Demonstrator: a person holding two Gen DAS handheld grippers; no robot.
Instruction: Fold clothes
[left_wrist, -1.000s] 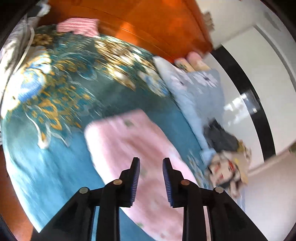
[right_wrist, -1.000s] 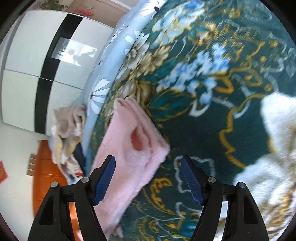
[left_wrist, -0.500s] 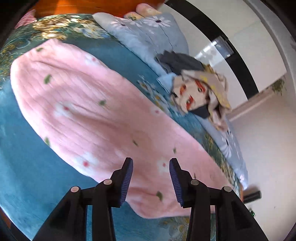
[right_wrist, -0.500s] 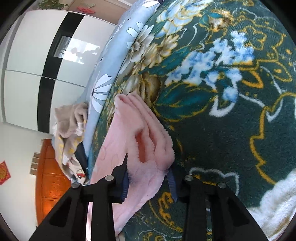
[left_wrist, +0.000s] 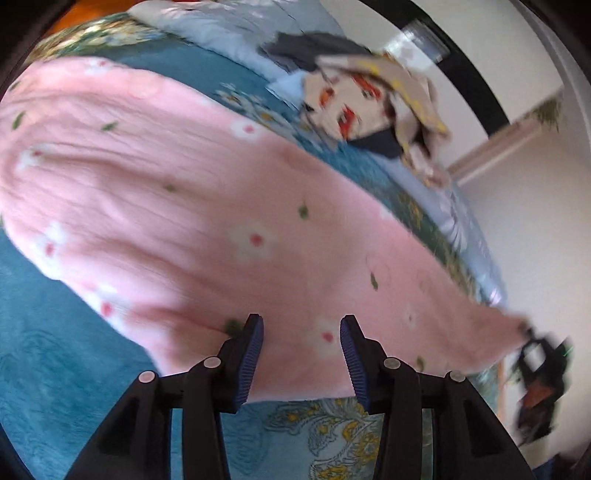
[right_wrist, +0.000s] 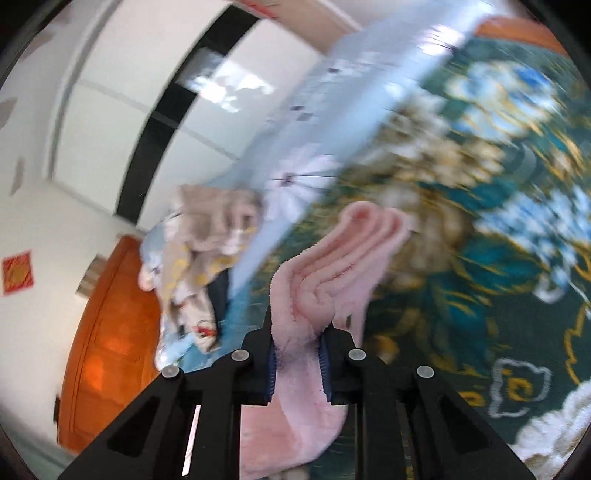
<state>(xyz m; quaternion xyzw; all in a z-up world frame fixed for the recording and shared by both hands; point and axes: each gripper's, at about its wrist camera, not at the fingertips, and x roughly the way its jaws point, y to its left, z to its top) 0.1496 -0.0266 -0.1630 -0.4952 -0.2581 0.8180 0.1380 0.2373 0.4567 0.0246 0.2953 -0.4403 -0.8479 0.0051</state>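
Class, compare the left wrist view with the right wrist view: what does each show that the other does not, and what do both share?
Only the left wrist view: the pink garment spread flat with its flower print, and the left claw over it, jaws opening, nothing pinched.

Only the right wrist view: the right claw closing on a bunched fold of that garment, lifted off the bed, plus an orange wooden board.

Both: the pink garment, the teal floral bedspread, and the pile of clothes by the white wardrobe.

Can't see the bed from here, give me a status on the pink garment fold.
Right gripper closing, pink garment bunched between its pads. Left gripper opening over the garment's near edge, pads not pressing. Clothes pile lies beyond, not in the way.
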